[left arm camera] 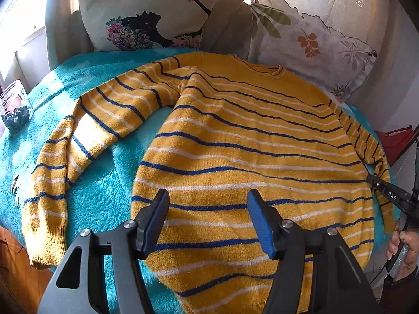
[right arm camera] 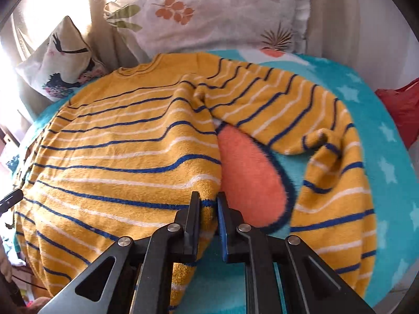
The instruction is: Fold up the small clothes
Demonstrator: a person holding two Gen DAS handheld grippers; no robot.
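Note:
A yellow sweater (left arm camera: 235,136) with blue and white stripes lies flat, front up, on a turquoise fluffy blanket (left arm camera: 104,183), collar at the far side. My left gripper (left arm camera: 207,204) is open and hovers over the sweater's lower body, holding nothing. My right gripper (right arm camera: 208,204) is shut on the sweater's right side edge (right arm camera: 207,209) near the hem; it also shows in the left wrist view (left arm camera: 377,180) at the far right. The sweater's right sleeve (right arm camera: 327,144) lies crumpled on the blanket (right arm camera: 387,130). Its left sleeve (left arm camera: 78,136) curves toward the near edge.
Two printed cushions (left arm camera: 146,13) (left arm camera: 309,39) lean at the back against a beige sofa. A glass jar (left arm camera: 15,110) with dark berries stands at the left on the blanket. A red object (right arm camera: 400,104) lies at the right. An orange patch (right arm camera: 248,178) is part of the blanket.

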